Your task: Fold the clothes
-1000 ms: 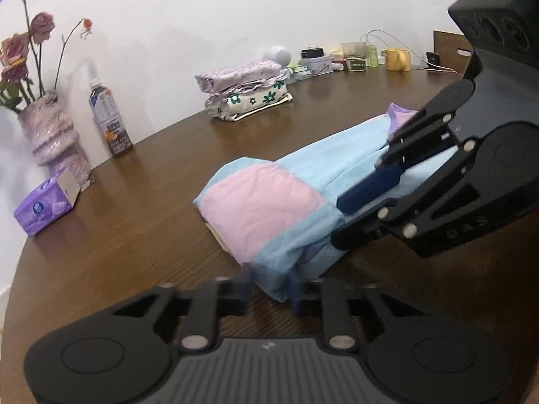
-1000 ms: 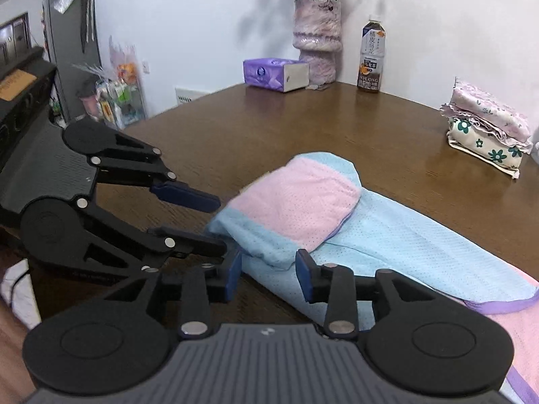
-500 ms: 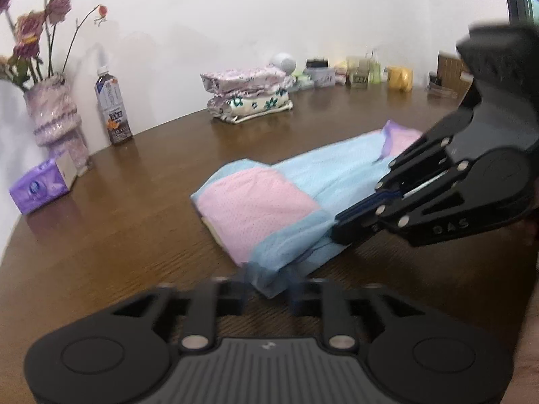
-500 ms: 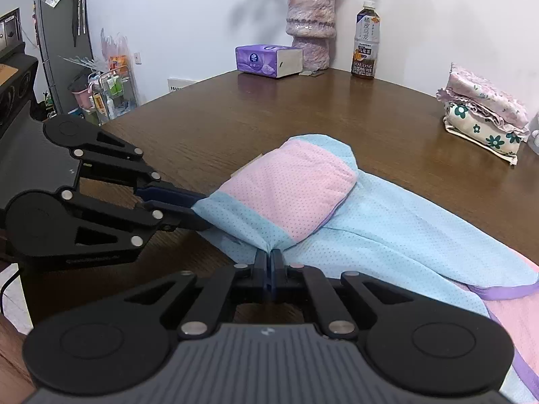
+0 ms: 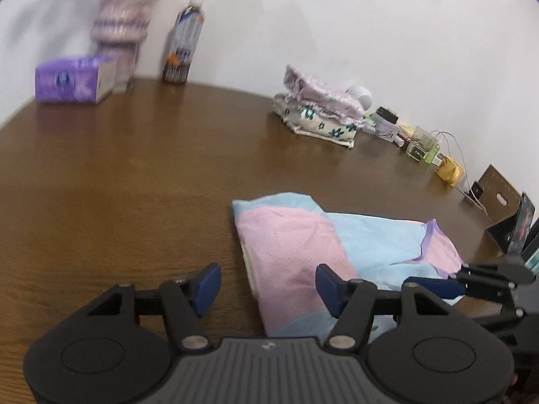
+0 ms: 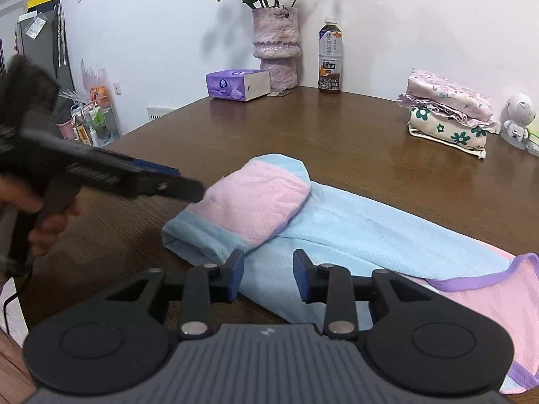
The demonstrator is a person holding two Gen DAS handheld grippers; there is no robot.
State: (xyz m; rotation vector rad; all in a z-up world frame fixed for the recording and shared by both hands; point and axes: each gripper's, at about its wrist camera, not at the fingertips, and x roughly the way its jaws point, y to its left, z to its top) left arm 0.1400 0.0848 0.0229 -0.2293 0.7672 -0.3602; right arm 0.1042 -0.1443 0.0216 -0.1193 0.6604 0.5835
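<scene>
A light blue and pink garment lies on the brown table, its pink-patched end folded over on top. My right gripper is open just behind the garment's near edge, with nothing between its fingers. My left gripper is open too, and the pink fold lies just ahead of its right finger. In the right wrist view the left gripper is blurred at the left, with a hand holding it. In the left wrist view the right gripper sits at the garment's far right end.
A stack of folded floral clothes sits at the back right. Along the wall stand a vase, a tea bottle and a purple tissue box. Jars, a yellow mug and cardboard stands line the far edge.
Both grippers were shut on the garment's folded near edge half a second ago. Both have opened, let go and pulled back. The left wrist view has swung and is blurred.
</scene>
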